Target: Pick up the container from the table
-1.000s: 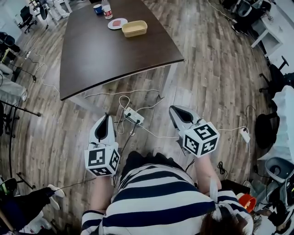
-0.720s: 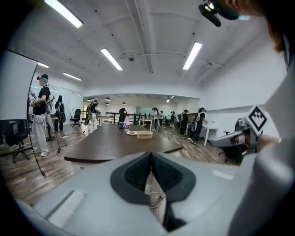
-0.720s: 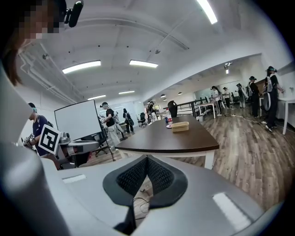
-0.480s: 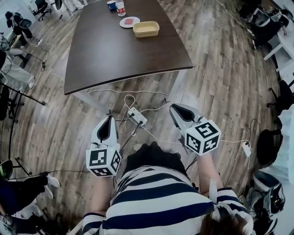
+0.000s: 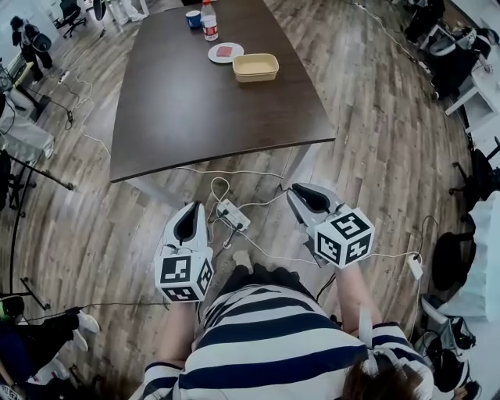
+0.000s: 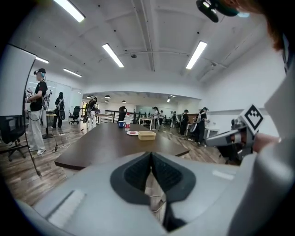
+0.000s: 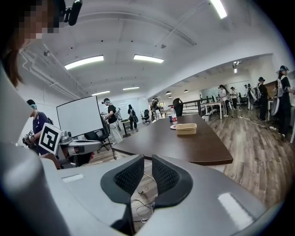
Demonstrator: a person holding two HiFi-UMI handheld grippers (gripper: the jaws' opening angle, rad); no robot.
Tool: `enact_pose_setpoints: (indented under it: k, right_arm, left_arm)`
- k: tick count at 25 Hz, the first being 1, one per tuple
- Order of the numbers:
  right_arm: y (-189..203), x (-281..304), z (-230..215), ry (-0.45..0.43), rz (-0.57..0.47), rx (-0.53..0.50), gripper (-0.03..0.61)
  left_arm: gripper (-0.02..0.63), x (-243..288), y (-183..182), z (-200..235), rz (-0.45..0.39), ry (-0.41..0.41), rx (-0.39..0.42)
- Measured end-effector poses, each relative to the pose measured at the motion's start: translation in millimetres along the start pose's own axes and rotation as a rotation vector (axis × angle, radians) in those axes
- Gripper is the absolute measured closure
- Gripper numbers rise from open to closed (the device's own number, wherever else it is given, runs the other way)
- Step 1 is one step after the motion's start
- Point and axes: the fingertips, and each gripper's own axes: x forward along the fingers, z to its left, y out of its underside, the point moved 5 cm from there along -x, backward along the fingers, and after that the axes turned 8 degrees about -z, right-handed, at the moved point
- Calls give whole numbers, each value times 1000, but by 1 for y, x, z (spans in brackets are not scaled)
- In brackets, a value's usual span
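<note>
I saw the shallow tan rectangular container (image 5: pixel 255 67) sitting on the far part of the long dark brown wooden table (image 5: pixel 195 109), well apart from both grippers and touched by neither. Just beside it, toward the far end, lay a small white round plate (image 5: pixel 225 52) with something red on it. Beyond that stood a clear plastic bottle (image 5: pixel 208 21) and a blue cup (image 5: pixel 193 17). The left gripper (image 5: pixel 194 209) hung low over the grey-brown wood-plank floor (image 5: pixel 375 141), short of the table's near edge. In its own view its dark ribbed pads (image 6: pixel 136 173) met at the tips, closed on nothing. The right gripper (image 5: pixel 297 191) was held alongside it at about the same height, also over the floor. Its jaws had just been opening, and in its own view I could see a narrow gap between the pads with nothing in it, only floor and cables showing through. On the floor between the two grippers lay a white power strip (image 5: pixel 227 212), with pale cables looping from it toward the table. Both grippers pointed toward the table, with the container ahead of them. At the bottom of the head view I could make out the person's navy-and-white striped shirt (image 5: pixel 266 336). Other people stood far off in both gripper views, too small for me to describe.
</note>
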Motion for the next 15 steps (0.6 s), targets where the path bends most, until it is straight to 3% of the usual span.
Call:
enact_pose_setpoints:
  k: [15]
  right_arm:
    - [-32,90,-23,-43,48,-90,506]
  left_arm:
    - [614,57,-7,52,10,17,-6]
